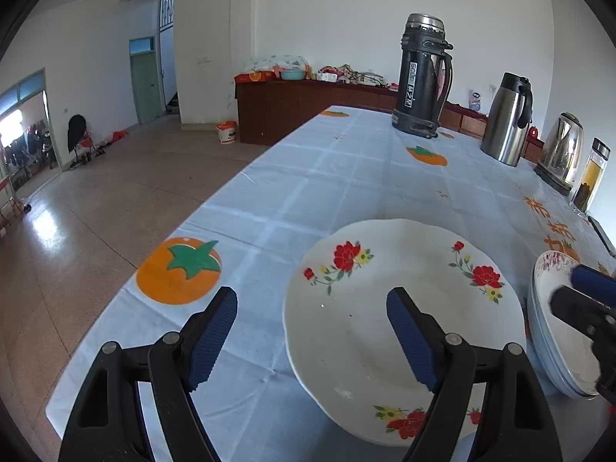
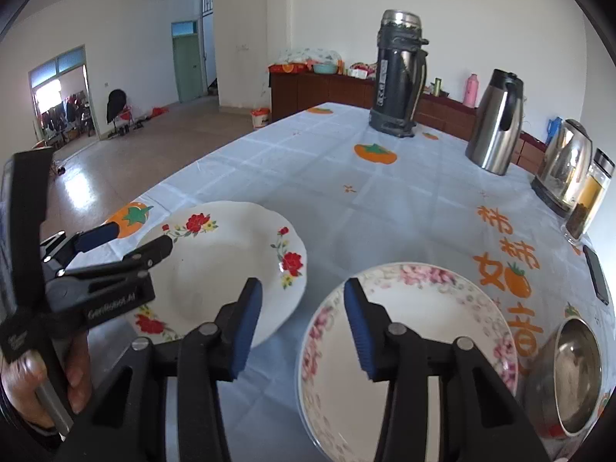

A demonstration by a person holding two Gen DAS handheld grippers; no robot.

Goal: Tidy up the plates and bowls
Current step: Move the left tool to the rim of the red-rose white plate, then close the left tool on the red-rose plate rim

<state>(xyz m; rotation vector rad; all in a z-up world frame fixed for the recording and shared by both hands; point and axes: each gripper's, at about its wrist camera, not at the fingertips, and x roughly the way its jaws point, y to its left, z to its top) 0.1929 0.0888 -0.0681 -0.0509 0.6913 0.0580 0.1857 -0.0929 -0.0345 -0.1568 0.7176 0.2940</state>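
Note:
A white plate with red flowers (image 1: 385,308) lies on the table; it also shows in the right wrist view (image 2: 231,265). My left gripper (image 1: 312,335) is open, its right finger over the plate and its left finger over the cloth beside the plate's left rim. A stack of plates with pink flower rims (image 2: 415,350) lies to the right; it also shows at the right edge of the left wrist view (image 1: 558,331). My right gripper (image 2: 302,331) is open, its right finger over the stack's left rim. A steel bowl (image 2: 573,377) lies at the far right.
The table (image 1: 346,177) has a pale blue cloth with orange persimmons. At its back right stand a black thermos (image 1: 421,77), a steel jug (image 1: 506,119), a kettle (image 1: 560,152) and a tea bottle (image 1: 591,175). A phone (image 2: 596,275) lies near the right edge. The table's left edge drops to the floor.

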